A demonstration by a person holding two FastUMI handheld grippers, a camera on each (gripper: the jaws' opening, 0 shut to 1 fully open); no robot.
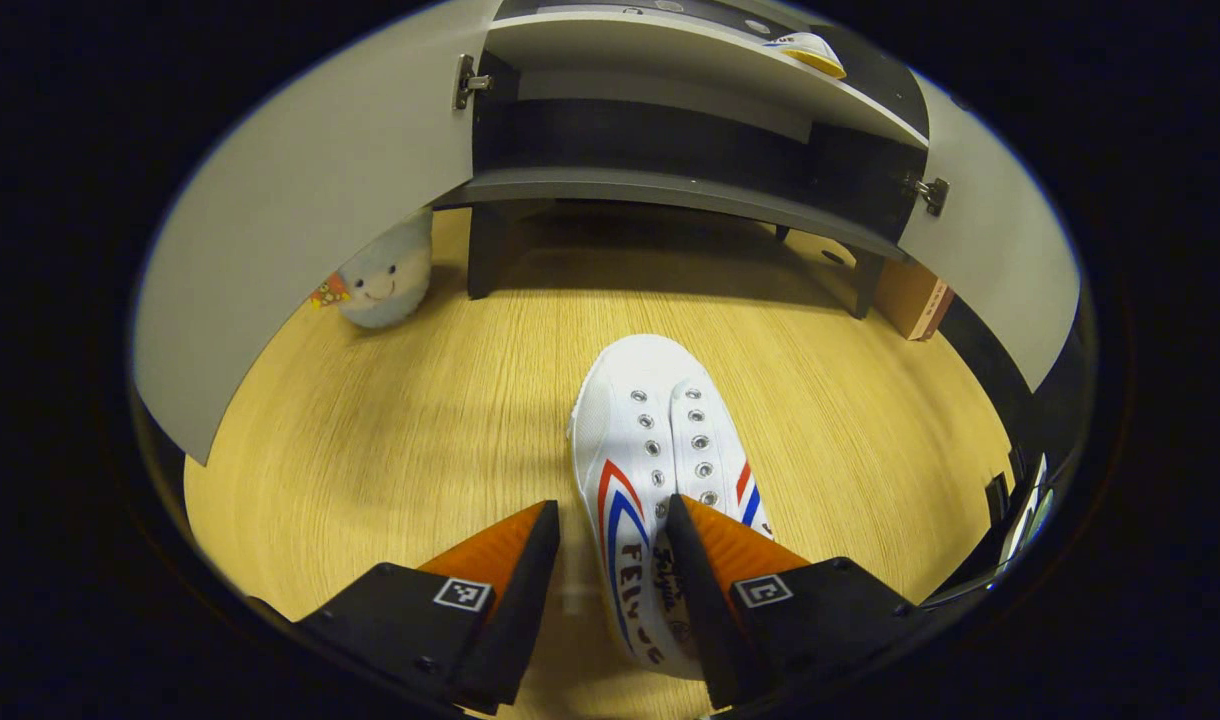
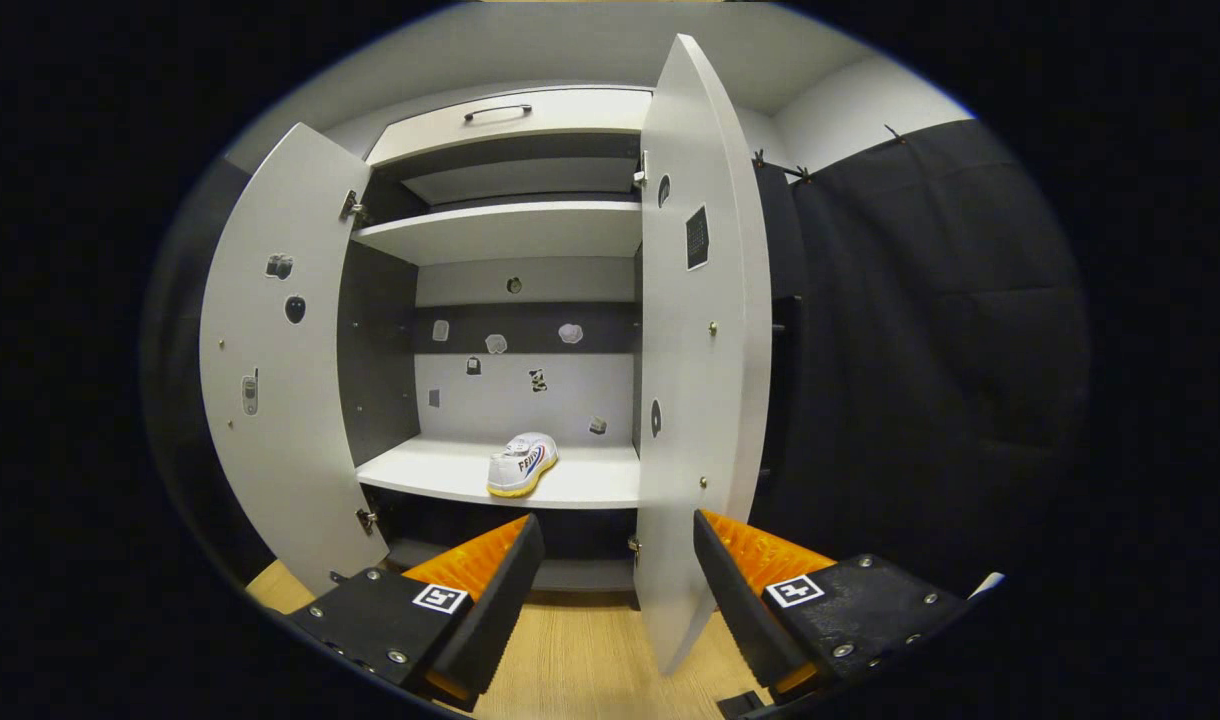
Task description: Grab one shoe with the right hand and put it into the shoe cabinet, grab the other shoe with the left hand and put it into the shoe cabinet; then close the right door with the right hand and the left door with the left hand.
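A white shoe (image 1: 650,440) with red and blue stripes lies on the wooden floor (image 1: 390,440), toe toward the shoe cabinet (image 1: 670,190). My left gripper (image 1: 612,505) is open low over the shoe's heel end. Its right finger (image 1: 730,545) is over the shoe's opening and its left finger (image 1: 500,550) is beside the shoe. The other shoe (image 2: 522,462) rests on the cabinet's lower white shelf (image 2: 590,485). Both doors stand open: the left door (image 2: 280,360) and the right door (image 2: 705,330). My right gripper (image 2: 615,518) is open and empty, facing the right door's lower edge.
A pale plush toy (image 1: 385,275) sits on the floor by the left door (image 1: 300,200). A brown cardboard box (image 1: 912,298) stands by the cabinet's right leg. A drawer with a handle (image 2: 500,112) tops the cabinet. Black cloth (image 2: 920,350) hangs right of it.
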